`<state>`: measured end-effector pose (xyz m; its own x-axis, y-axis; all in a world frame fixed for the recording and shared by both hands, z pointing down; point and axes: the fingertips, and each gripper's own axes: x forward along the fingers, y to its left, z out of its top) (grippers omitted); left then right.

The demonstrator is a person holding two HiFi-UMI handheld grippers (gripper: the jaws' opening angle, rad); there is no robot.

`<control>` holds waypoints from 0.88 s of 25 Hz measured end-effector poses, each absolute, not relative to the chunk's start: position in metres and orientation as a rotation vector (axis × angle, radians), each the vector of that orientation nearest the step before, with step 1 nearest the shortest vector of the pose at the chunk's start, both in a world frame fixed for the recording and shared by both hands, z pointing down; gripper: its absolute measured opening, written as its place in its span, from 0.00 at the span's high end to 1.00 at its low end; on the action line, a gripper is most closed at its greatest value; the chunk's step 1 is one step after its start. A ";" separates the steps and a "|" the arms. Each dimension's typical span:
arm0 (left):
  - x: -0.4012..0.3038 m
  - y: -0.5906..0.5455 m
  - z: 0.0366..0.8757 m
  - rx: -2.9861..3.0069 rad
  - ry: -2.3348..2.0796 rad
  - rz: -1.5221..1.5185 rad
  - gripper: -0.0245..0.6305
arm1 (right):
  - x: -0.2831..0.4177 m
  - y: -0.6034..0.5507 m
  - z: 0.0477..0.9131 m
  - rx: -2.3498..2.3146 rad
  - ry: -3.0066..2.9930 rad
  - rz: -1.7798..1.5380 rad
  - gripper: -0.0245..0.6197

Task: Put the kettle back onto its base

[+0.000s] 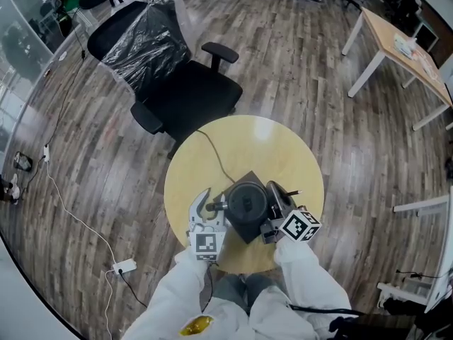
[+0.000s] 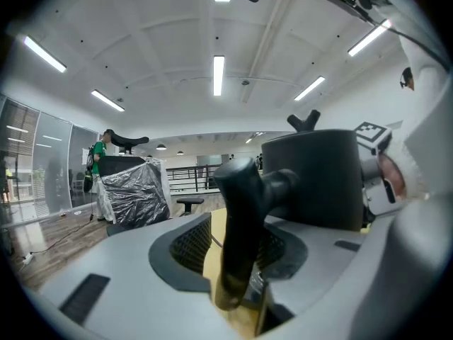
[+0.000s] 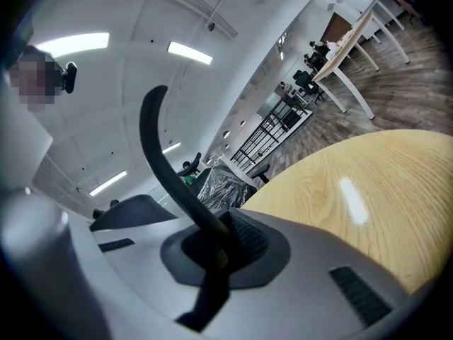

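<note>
A black kettle stands on its square black base at the near side of a round yellow table. My left gripper is at the kettle's left. In the left gripper view the upright black handle stands between the open jaws of that gripper, with the kettle body behind it to the right. My right gripper is at the kettle's right. Seen from its own camera, the right gripper is shut on a thin curved black piece that rises from between the jaws.
A black cord runs from the base across the table toward a black office chair wrapped in plastic. A wooden desk with white legs stands far right. A power strip and cable lie on the floor at left.
</note>
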<state>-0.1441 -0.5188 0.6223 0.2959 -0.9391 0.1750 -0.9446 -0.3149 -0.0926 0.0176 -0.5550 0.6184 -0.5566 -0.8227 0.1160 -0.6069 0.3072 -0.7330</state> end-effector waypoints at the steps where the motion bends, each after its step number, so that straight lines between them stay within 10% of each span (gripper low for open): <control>1: -0.145 -0.513 0.623 2.511 -1.813 0.313 0.77 | 0.019 -0.555 0.619 -1.297 2.290 -1.102 0.94; 22: -0.141 -0.483 0.626 2.507 -1.712 0.375 0.76 | 0.031 -0.549 0.621 -1.342 2.263 -1.062 0.94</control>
<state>-0.1410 -0.4831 0.6260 0.3442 -0.9058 0.2470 -0.9261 -0.3708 -0.0692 0.0314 -0.5492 0.6209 -0.5169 -0.8493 0.1072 -0.6253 0.2891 -0.7249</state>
